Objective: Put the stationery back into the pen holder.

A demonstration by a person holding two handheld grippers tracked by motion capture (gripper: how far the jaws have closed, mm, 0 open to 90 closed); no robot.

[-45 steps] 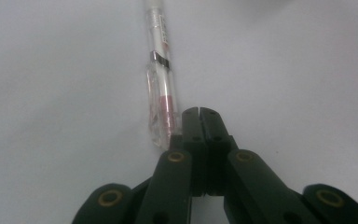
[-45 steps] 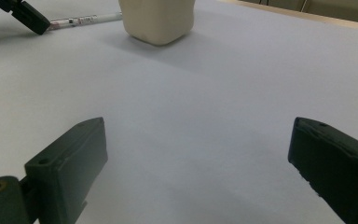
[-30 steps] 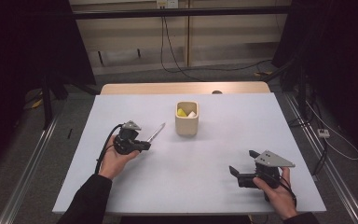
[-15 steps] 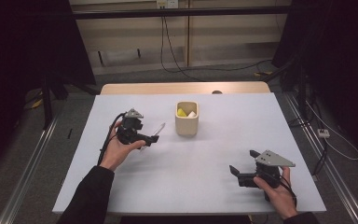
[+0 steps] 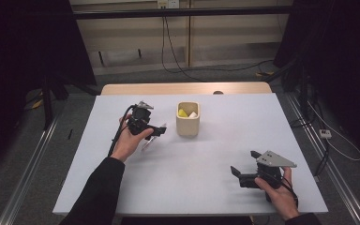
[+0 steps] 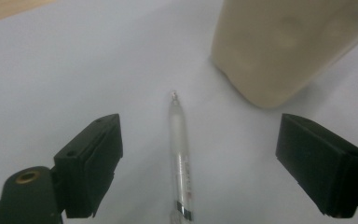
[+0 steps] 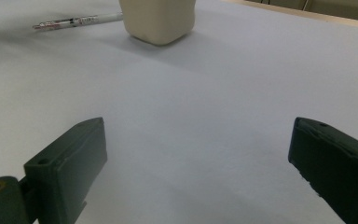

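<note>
Released pen (image 6: 180, 154) lies flat (left claw (image 6: 200, 168) spread).

Beige cup (image 5: 188, 123), clear pen (image 6: 179, 156), white table (image 5: 206, 164)

A slim pen (image 6: 180, 161) with a clear, frosted barrel and printed markings near its back end lay flat on the white table (image 5: 206, 187), free of any grip. Its pointed tip aimed toward the beige cup (image 6: 279, 44), stopping just short of the cup's base without touching. Seen from the right gripper view, the pen (image 7: 77, 21) lay lengthwise just beside the cup (image 7: 158, 18), on its left side.
</note>
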